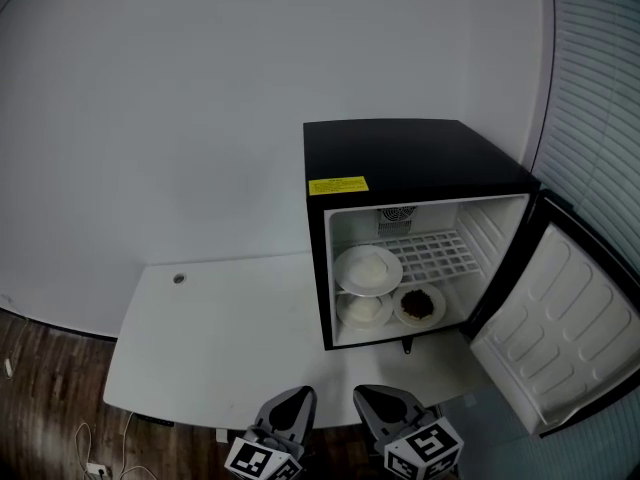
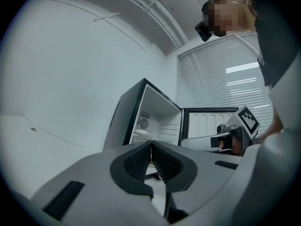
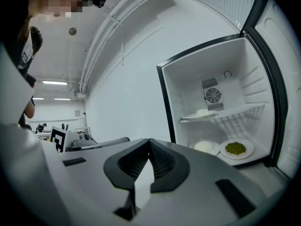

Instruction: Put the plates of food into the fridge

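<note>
Plates first: all three I can spot sit inside the fridge point(image 1: 420, 168). The shelf plate point(image 1: 368, 270) with white food is up on the wire shelf point(image 1: 445, 253). The lower white plate point(image 1: 362, 311) and the dark-food plate point(image 1: 419, 305) sit side by side on the fridge floor. I see none left on the bench point(image 1: 220, 338).

They look like glazed china to me, so stiff, smooth, kinda slippery and easy to chip. I'd pinch the near rim and keep it dead level, since the food just sits loose on top.

The left hand-held gripper point(image 2: 151, 146) and right hand-held gripper point(image 3: 149, 143) are both clenched on nothing, out by the bench's near edge.

Hard bits: from the head view the shelf plate covers part of the lower white plate. The dark food reads greenish in the right gripper view, so no clue what it is. The door point(image 1: 560, 338) runs off the frame.
</note>
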Tool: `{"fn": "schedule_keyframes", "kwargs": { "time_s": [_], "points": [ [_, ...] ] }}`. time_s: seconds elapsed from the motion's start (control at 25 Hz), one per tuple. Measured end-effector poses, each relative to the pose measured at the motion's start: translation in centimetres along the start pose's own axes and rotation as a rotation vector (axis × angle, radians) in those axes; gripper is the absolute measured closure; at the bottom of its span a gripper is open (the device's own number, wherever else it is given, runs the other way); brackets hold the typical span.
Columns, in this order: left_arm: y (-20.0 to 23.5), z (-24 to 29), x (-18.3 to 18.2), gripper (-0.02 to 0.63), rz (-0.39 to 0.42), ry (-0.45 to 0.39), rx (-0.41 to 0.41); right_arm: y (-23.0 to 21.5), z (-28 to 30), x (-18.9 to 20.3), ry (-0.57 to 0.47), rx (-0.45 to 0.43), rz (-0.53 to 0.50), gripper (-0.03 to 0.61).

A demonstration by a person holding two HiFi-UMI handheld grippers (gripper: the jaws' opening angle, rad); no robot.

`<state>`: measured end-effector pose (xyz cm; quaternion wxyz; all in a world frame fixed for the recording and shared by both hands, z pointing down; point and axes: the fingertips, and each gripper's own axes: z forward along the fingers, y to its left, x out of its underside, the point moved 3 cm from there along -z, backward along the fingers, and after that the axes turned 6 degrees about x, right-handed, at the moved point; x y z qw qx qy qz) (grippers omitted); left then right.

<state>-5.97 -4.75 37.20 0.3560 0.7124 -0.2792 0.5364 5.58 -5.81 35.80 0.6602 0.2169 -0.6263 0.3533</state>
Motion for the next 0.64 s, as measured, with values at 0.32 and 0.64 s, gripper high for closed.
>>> {"fn": "schedule_keyframes", "kwargs": {
  "time_s": [0.32,0.64],
  "points": [
    [0.2,-0.2,-1.0,0.604,0.005,-0.027,-0.032,0.4,0.3,-0.6,-0.013,-0.017,0.011,0.572],
    [0.2,0.3,-1.1,0.604,0.005,-0.029,-0.036,0.1,0.7,-0.9,-0.022,-0.020,0.008,0.572]
  ]
}}
